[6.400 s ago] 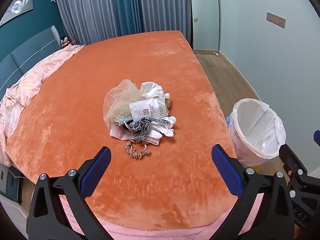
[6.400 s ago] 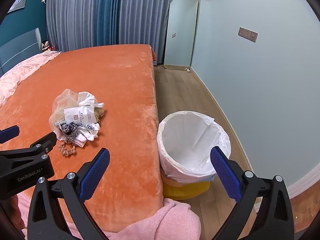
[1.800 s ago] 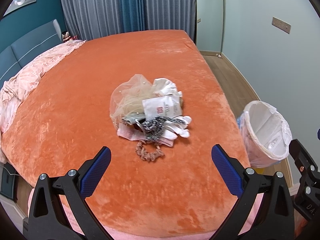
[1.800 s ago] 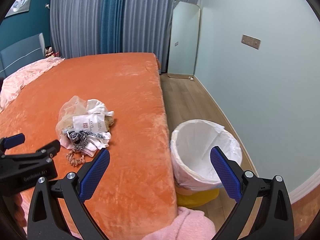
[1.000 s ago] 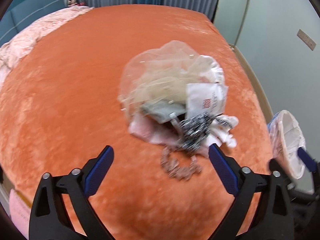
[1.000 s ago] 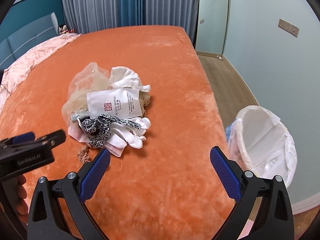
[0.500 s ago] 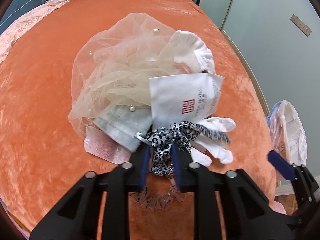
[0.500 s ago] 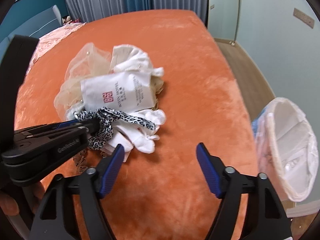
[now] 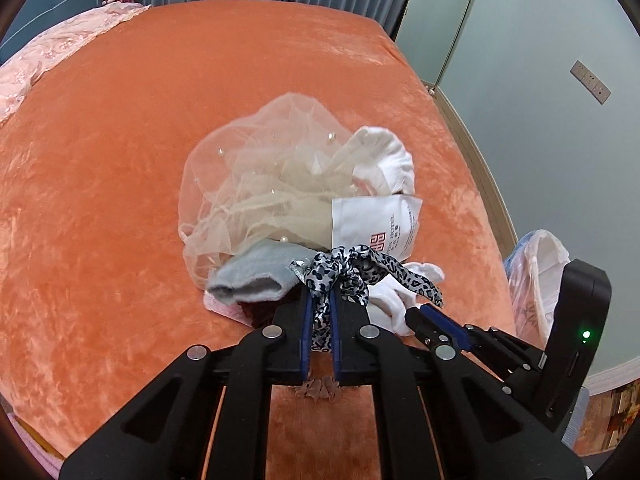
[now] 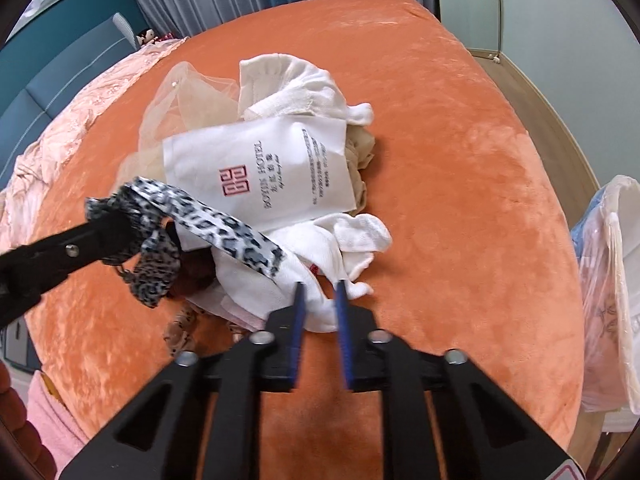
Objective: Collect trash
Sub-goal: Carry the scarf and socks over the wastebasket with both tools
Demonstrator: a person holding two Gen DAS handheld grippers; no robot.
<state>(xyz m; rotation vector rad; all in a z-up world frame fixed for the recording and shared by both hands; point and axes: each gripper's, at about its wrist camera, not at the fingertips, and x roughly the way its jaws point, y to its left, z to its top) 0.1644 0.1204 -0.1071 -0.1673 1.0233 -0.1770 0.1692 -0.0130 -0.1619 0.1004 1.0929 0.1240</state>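
Note:
A pile of trash lies on the orange bed (image 9: pixel 120 160). It holds a beige tulle net (image 9: pixel 260 184), a white hotel packet (image 10: pixel 260 168), a grey sock (image 9: pixel 256 272) and white socks (image 10: pixel 320 248). My left gripper (image 9: pixel 320 296) is closing, its pads pinching the leopard-print scarf (image 9: pixel 352 268), whose tail drapes over the socks. In the right wrist view the left gripper (image 10: pixel 120 224) holds the scarf (image 10: pixel 224 232) raised a little. My right gripper (image 10: pixel 318 288) is closing, with a fold of white sock between its pads.
A bin lined with a white bag (image 10: pixel 608 272) stands on the floor beside the bed's right edge. A pink scrunchie (image 9: pixel 320 390) lies under the left gripper. Pink bedding (image 9: pixel 60 48) covers the far left, and curtains hang behind.
Both grippers came down onto the pile and went from wide open to closed. The left one took hold of the leopard scarf, and the right one closed on a white sock.

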